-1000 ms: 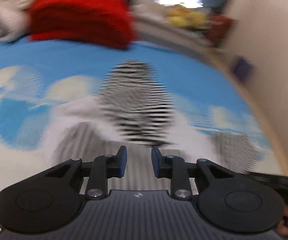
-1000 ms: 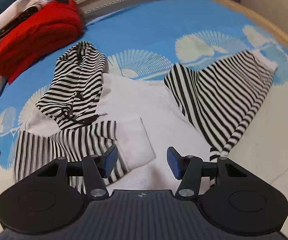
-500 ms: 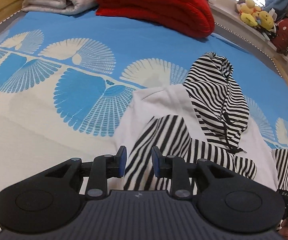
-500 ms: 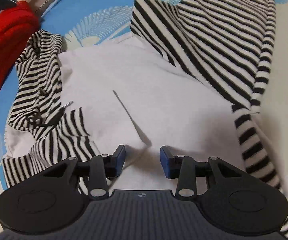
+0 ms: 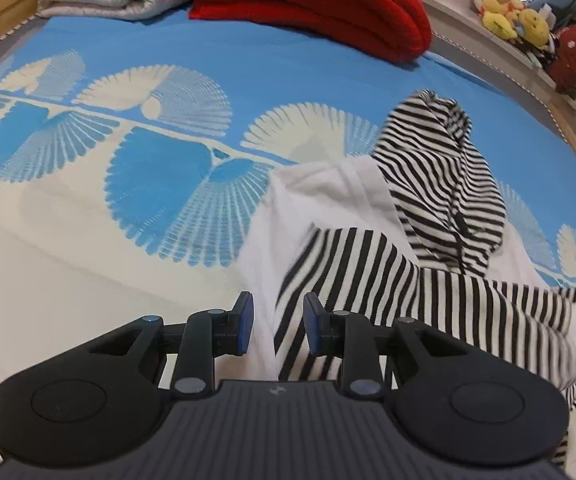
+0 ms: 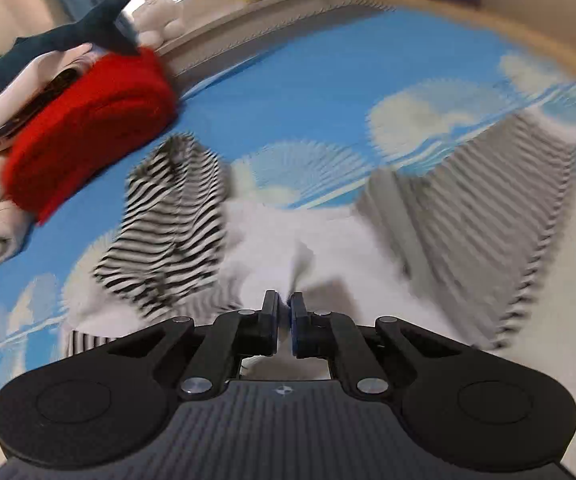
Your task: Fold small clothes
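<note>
Soft striped hoodie (image 5: 440, 208) (white knit body), pinched in right tongs (image 6: 283, 322)

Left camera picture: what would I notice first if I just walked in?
The zebra-striped hoodie with its white body, sprawled on the blue bedsheet with pale fan shapes. Behind it, at the far edge of the bed, sits a bright red folded blanket, with yellow plush toys on the ledge to the right.
</note>
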The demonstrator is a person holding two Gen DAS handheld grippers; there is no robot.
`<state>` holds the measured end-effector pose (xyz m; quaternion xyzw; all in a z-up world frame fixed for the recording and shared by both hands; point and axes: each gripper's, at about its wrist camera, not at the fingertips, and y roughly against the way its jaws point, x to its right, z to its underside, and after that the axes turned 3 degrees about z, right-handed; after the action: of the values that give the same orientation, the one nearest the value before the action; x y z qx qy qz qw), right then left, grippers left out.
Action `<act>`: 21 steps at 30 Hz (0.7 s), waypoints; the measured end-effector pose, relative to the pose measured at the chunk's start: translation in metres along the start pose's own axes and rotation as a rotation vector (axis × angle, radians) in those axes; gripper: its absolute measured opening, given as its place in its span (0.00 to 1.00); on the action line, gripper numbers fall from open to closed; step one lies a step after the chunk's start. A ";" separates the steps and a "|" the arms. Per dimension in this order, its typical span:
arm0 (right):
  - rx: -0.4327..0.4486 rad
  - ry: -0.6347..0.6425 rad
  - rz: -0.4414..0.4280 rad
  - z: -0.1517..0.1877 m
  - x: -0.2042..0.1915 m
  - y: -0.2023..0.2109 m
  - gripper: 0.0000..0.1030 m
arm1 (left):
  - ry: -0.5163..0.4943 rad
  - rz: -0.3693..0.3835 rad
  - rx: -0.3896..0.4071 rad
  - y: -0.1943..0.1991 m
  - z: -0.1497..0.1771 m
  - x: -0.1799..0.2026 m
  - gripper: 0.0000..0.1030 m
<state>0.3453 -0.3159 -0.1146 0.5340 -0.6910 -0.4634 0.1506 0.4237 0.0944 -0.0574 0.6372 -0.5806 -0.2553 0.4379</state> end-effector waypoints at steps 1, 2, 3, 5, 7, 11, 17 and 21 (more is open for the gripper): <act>-0.050 -0.014 0.048 0.004 0.009 -0.011 0.05 | 0.002 0.006 -0.011 -0.002 0.002 0.001 0.29; -0.115 -0.035 0.085 0.010 0.018 -0.024 0.05 | 0.006 0.013 -0.026 -0.005 0.004 0.002 0.29; -0.190 -0.065 0.108 0.015 0.027 -0.038 0.06 | 0.008 0.019 -0.038 -0.007 0.006 0.003 0.29; -0.251 -0.131 0.135 0.023 0.040 -0.048 0.09 | 0.004 0.034 -0.066 -0.013 0.011 0.007 0.29; -0.182 -0.114 0.156 0.020 0.037 -0.035 0.12 | -0.017 0.055 -0.092 -0.018 0.017 0.012 0.29; -0.029 -0.036 0.049 0.015 0.019 -0.011 0.13 | -0.067 0.097 -0.170 -0.034 0.035 0.020 0.29; -0.339 -0.131 0.017 0.034 0.034 -0.064 0.32 | -0.188 0.014 -0.313 -0.066 0.061 0.015 0.29; -0.247 -0.068 0.001 0.018 0.023 -0.044 0.40 | -0.150 0.029 -0.234 -0.049 0.049 0.015 0.28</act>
<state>0.3500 -0.3272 -0.1658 0.4951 -0.6336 -0.5627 0.1919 0.4114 0.0643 -0.1207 0.5523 -0.5871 -0.3619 0.4683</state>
